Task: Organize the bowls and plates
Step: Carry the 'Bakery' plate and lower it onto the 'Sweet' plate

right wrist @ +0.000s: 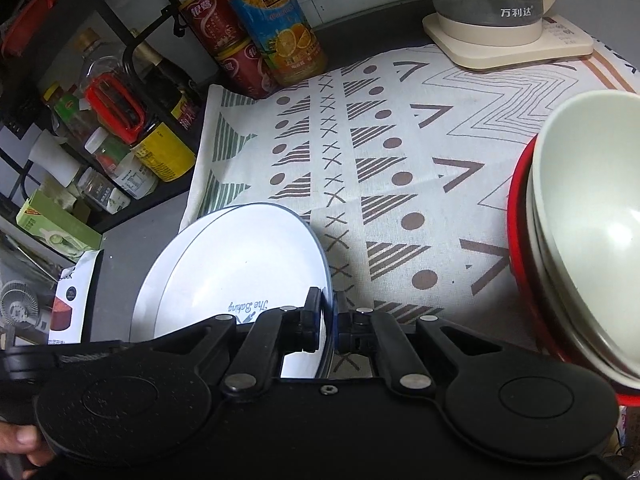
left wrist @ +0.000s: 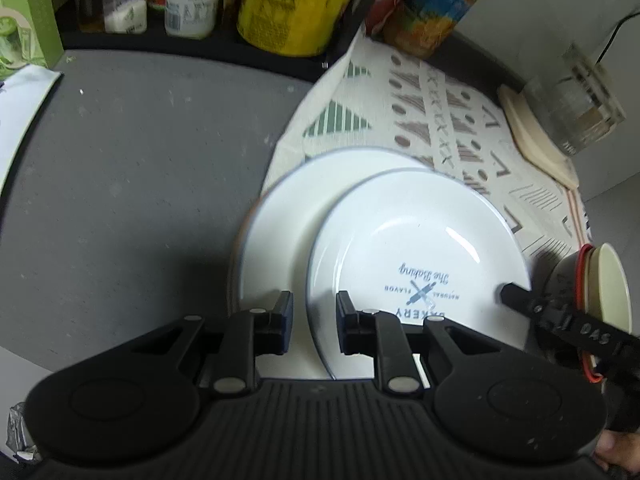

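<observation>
Two white plates overlap on the patterned cloth. The upper plate [left wrist: 420,256] bears a blue bakery print and lies tilted over the lower plate [left wrist: 280,232]. My left gripper [left wrist: 314,322] is open, its fingers either side of the upper plate's near rim. My right gripper [right wrist: 328,324] is shut on the upper plate's [right wrist: 248,268] right rim; its finger shows in the left wrist view [left wrist: 516,296]. The lower plate's rim [right wrist: 152,272] shows beneath. Cream bowls [right wrist: 588,232] are stacked in a red-rimmed bowl [right wrist: 516,216] at right.
A patterned cloth [right wrist: 400,152] covers the grey counter [left wrist: 140,184]. A glass kettle on a cream base [right wrist: 500,36] stands at the back right. Drink bottles [right wrist: 276,32] and a black rack of jars [right wrist: 120,132] line the back left. A box [right wrist: 68,300] stands left.
</observation>
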